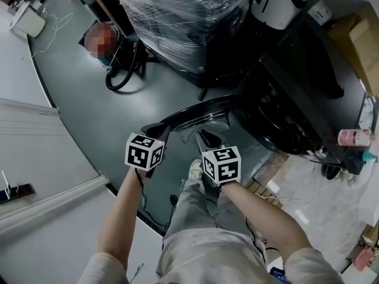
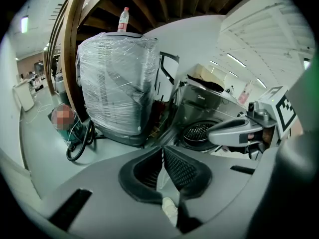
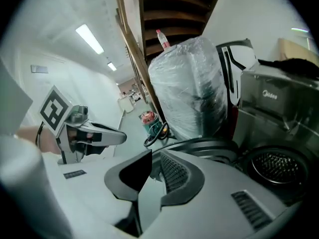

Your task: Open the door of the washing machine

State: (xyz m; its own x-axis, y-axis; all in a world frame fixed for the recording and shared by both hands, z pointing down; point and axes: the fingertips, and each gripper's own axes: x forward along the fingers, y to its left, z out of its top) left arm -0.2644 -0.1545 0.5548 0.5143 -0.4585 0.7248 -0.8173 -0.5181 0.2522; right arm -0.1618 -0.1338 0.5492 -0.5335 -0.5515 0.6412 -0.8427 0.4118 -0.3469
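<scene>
Near the open door (image 1: 195,107) — left gripper (image 1: 154,132) and right gripper (image 1: 206,138), empty.

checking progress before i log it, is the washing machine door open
Yes, the door stands swung wide out from the washing machine, leaving its perforated drum in plain sight.

- The grey left gripper (image 1: 155,130) and right gripper (image 1: 207,139) bore black ribbed pads (image 2: 182,168) and white, black-patterned marker cubes (image 1: 144,151).
- The person wore pale trousers (image 1: 201,229), short sleeves (image 1: 309,266) and a light shoe (image 1: 195,170).
</scene>
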